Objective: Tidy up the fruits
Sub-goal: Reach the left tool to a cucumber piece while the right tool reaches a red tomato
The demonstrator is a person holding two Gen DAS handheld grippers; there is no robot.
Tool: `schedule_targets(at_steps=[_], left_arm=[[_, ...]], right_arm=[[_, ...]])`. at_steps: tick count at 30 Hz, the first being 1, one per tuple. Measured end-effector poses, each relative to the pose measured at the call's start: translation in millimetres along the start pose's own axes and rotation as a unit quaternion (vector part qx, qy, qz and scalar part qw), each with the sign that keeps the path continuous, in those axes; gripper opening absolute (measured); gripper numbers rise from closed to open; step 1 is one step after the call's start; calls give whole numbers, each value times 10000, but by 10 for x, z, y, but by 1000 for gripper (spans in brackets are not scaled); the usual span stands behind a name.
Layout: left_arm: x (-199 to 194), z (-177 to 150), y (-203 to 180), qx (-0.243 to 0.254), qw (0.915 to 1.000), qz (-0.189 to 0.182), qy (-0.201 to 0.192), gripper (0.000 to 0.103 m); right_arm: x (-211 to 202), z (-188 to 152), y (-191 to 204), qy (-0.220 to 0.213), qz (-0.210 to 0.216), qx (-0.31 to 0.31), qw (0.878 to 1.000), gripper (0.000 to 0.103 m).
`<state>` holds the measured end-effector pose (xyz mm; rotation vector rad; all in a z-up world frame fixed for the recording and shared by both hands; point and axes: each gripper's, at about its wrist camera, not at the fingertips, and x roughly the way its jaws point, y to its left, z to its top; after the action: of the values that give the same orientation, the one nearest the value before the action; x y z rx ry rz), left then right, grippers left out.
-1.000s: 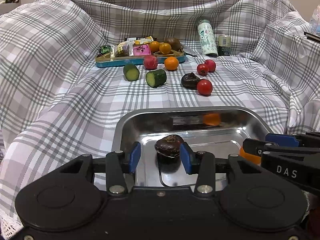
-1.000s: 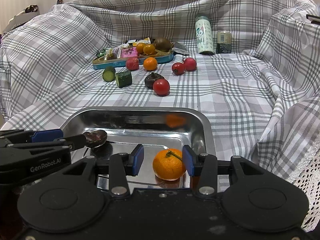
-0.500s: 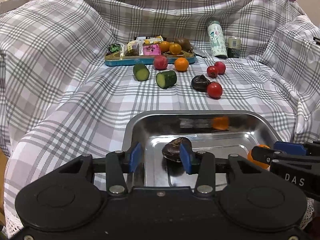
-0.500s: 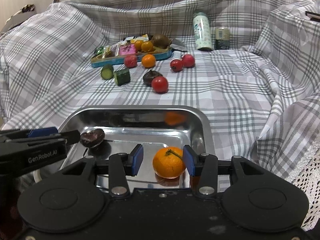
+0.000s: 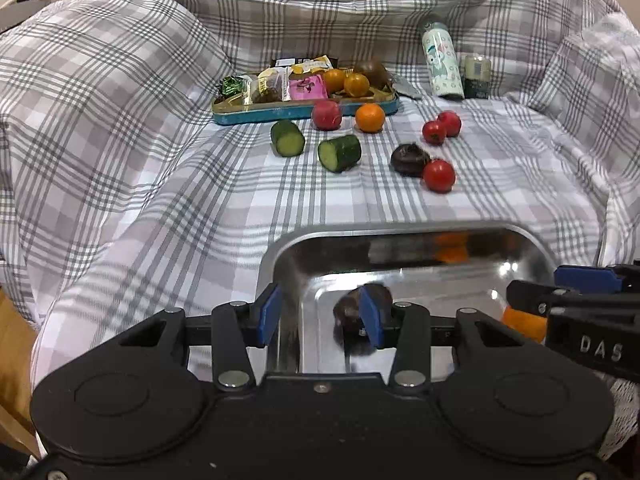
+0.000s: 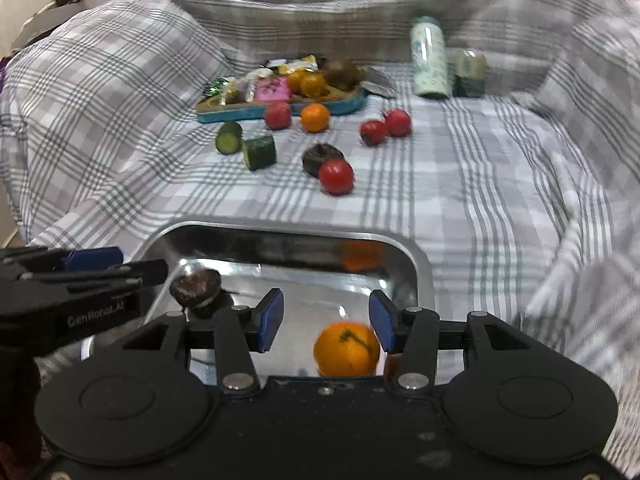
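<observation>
A steel tray (image 5: 400, 234) lies on the checked cloth close in front of me. A dark brown fruit (image 5: 347, 309) rests in its left part, partly behind the right finger of my open left gripper (image 5: 319, 317), which straddles the tray's left rim. In the right wrist view an orange (image 6: 346, 348) sits on the floor of the tray (image 6: 280, 227), just below my open right gripper (image 6: 326, 322) and close to its right finger. Neither fruit is held. Farther back on the cloth lie a tomato (image 5: 439, 175), another dark fruit (image 5: 409, 159) and an orange (image 5: 370, 117).
Two cucumber pieces (image 5: 287, 138) (image 5: 340, 153), a red fruit (image 5: 327, 115) and two more tomatoes (image 5: 434, 132) lie on the cloth. A teal tray (image 5: 280, 115) of snacks and fruit stands behind them. A bottle (image 5: 440, 64) and a can (image 5: 476, 76) stand back right. Cloth folds rise on both sides.
My left gripper has shifted left, so the dark fruit went from between its fingers to its right finger. The right gripper has drawn back from the orange. Both stayed open.
</observation>
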<state>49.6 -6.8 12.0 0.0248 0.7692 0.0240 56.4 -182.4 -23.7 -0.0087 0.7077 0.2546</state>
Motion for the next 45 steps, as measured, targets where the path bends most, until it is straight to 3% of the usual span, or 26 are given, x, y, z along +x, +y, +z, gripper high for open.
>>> schedule_targets(at_steps=[6,18,26,32,41,45], left_arm=[[75,311,70,-53,9999,-108,-102,51],[484,978,76,154,9992,-76,-356,51],[819,1054,-15,432,9984,-228,-292,51],[1039,1053,-67,673,9970,-278,-260,51],[1237,985,22,466,9980,-358,-233,51],[1221,949,5,545,9973,-351,-336,51]], right_arm=[[89,306,-49,-73,175,68,9998,50],[477,1062,-371,-242,-90,809,9964,50],[809,1444,-524,-303,-195,1025,9941,50],[1015,1337,-543,-117,-6,821,9966,50],[1030,1070,-307,-175,665,-63,9976,50],[1130,983,-194,-49,494,-358,9981,50]])
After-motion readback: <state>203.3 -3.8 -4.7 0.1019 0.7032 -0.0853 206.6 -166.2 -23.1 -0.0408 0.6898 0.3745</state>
